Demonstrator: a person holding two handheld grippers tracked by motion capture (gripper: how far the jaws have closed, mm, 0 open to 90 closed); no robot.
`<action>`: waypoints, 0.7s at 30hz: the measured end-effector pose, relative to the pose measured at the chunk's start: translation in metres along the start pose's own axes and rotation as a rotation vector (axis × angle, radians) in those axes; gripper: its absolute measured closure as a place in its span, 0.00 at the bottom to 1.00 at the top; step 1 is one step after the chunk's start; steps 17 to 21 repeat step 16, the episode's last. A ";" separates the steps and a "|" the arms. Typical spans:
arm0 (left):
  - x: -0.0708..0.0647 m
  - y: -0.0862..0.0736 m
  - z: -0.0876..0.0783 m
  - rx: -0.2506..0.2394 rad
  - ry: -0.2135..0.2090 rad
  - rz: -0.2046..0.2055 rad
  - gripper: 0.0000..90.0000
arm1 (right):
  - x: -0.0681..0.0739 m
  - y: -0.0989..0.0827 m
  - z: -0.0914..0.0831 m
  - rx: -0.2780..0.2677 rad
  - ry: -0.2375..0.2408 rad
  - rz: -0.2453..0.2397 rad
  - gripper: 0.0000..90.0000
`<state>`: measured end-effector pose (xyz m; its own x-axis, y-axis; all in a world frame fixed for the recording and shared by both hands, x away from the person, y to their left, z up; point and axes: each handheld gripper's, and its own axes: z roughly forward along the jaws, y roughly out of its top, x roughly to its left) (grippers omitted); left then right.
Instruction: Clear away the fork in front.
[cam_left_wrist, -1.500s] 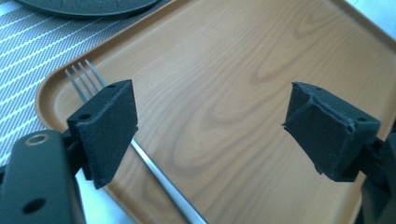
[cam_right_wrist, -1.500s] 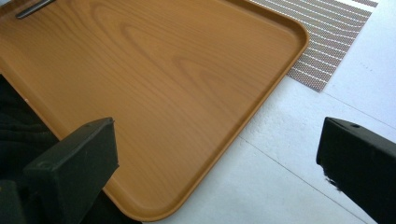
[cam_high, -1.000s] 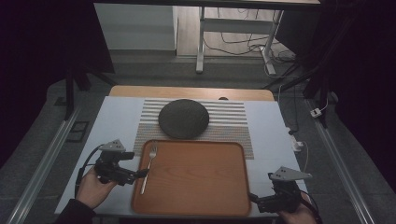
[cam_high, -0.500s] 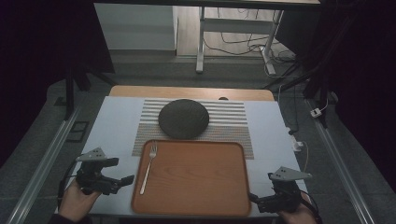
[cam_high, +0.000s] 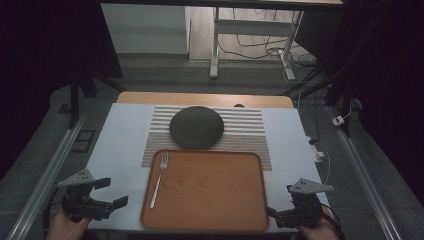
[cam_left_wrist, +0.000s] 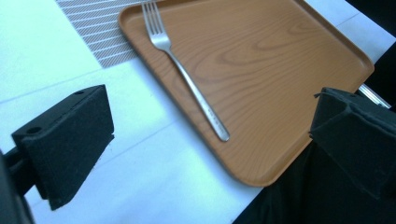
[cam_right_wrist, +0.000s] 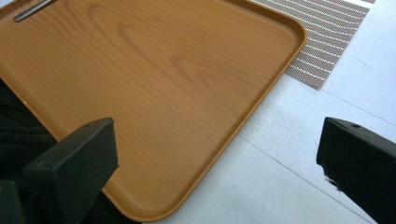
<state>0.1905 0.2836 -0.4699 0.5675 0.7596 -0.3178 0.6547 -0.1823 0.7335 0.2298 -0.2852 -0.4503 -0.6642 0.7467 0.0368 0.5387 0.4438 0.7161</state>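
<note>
From above, the fork (cam_high: 159, 179) lies along the left side of the wooden tray (cam_high: 210, 220), handle toward the person, well clear of the left gripper (cam_high: 112, 192) at the bench's near left corner. Its fingers have just been opening and stand wide apart, nothing between them. The left gripper view shows the fork's tines (cam_left_wrist: 152, 18) close up. The right gripper (cam_high: 272, 215), fingers also spread and empty, sits by the tray's near right corner. The high view alone takes in the dark round plate (cam_high: 196, 127) on the striped mat (cam_high: 250, 131) behind the tray.

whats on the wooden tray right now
One fork lies along the left side of the tray, tines toward the dark plate. The tray's far edge overlaps the striped mat, hiding the mat underneath.
</note>
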 end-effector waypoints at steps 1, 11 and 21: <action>0.001 -0.002 -0.001 0.001 0.002 -0.003 0.00 | 0.000 0.000 0.000 0.000 0.000 0.001 0.00; -0.001 -0.015 -0.005 0.064 0.065 -0.004 0.00 | 0.001 0.001 0.000 0.004 -0.004 -0.002 0.00; 0.001 -0.015 -0.005 0.064 0.053 -0.033 0.00 | 0.001 0.001 0.001 0.006 -0.002 -0.004 0.00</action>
